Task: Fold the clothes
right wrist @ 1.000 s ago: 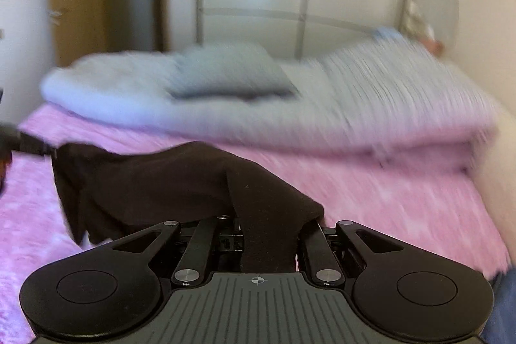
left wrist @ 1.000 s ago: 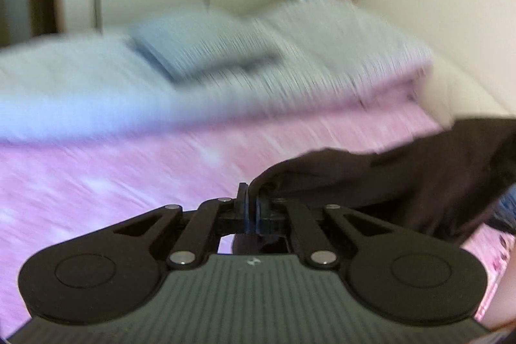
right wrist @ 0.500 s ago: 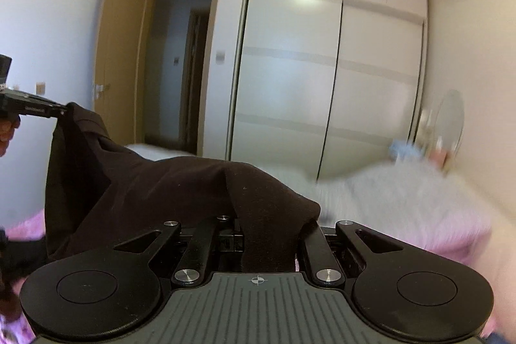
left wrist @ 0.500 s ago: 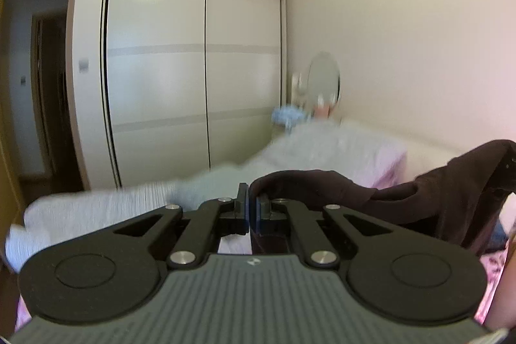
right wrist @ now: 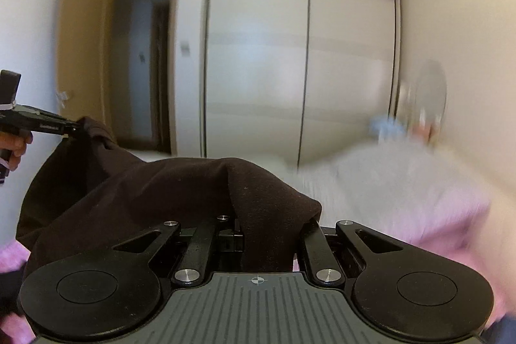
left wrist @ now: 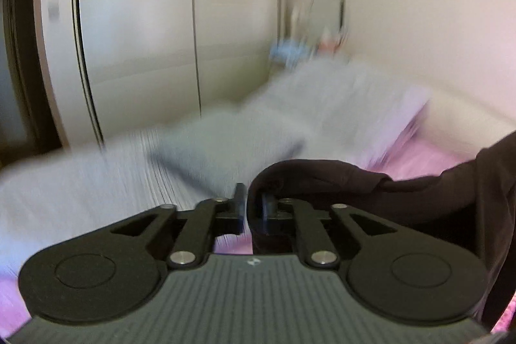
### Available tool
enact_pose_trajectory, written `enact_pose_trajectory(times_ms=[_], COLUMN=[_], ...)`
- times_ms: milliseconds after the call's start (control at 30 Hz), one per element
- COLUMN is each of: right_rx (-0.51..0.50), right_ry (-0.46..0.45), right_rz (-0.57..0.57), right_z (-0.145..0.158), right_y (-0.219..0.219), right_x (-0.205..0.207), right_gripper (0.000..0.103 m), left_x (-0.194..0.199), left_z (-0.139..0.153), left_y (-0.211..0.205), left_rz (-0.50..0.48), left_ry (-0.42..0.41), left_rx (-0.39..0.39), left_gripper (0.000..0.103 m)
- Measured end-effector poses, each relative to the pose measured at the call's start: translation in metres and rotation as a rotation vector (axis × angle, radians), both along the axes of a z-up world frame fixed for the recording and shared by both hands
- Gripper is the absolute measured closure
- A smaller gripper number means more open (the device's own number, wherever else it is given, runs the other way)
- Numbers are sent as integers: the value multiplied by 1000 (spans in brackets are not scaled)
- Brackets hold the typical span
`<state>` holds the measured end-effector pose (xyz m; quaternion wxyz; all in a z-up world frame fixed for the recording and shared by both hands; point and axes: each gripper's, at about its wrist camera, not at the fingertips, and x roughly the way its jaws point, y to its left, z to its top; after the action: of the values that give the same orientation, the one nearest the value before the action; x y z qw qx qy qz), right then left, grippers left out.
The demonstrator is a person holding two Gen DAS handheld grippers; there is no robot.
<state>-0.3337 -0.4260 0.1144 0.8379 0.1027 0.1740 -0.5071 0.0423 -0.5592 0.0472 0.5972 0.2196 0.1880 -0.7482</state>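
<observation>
garment (right wrist: 180, 192): dark matt cloth | left gripper (left wrist: 251, 208): matt black plastic | wardrobe (right wrist: 300, 70): glossy white

A tall white wardrobe with sliding panels (right wrist: 300, 60) fills the far wall. Left of it an open tan wooden door (right wrist: 80, 60) shows a dim hallway. A blurred grey quilt (left wrist: 225, 147) lies on the pink-sheeted bed (left wrist: 429, 157) by a cream wall (left wrist: 419, 5).

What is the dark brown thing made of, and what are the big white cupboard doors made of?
The dark brown garment looks like soft matte knit fabric, maybe cotton: it drapes in folds and shows tiny lint specks. The white wardrobe doors look like smooth, slightly glossy panels, perhaps laminated board: light reflects off them. The blur leaves that open.
</observation>
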Motion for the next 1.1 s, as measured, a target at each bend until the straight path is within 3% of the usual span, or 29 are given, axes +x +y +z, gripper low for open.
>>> enact_pose_trajectory(times_ms=[33,100,167,267,400,600,700,733,800,933,1000,1033,1100], right_rx=[45,138,265,354,528,811,866,859,841,776,797,821,848], right_ry=[19,94,184,254,193,-17,-85,-76,-35,137,133,109,85], right_rz=[-3,-14,-44,-34,-43,-126,-143,-129,-89,-8,-26,-49,-99], right_z=[-36,-110,-185,-254,-302,-338,-344,-345,-349,-369,-375,-374,-365], right_y=[-34,-97,-141,-150,-118,-61,-22,-12,7,29,24,22,21], right_x=[2,7,5,-5,-43,-80,-73,-65,-46,-11,-13,-20,-36], right_gripper=[93,92,75,62,55,43,37,35,35,35,55,99,103], left_x=[-7,-21,-34,-43,-45,-62,-65,-67,-69,-59,-49,-45,-38], left_z=[-40,-117,-174,-233,-283,-335,-356,-355,-354,-332,-314,-305,-282], left_y=[-27,-58,-58,-26,45,134,154,157,157,158,161,164,174], left_rz=[40,95,114,126,172,175,180,165,119,61,41,30,3], left_ry=[-8,-53,-38,-23,18,89,144,144,156,167,180,182,191], left_rx=[80,201,286,396,578,718,722,702,708,656,625,611,582], left_gripper=[78,71,73,71,61,44,50,74,100,100,100,100,101])
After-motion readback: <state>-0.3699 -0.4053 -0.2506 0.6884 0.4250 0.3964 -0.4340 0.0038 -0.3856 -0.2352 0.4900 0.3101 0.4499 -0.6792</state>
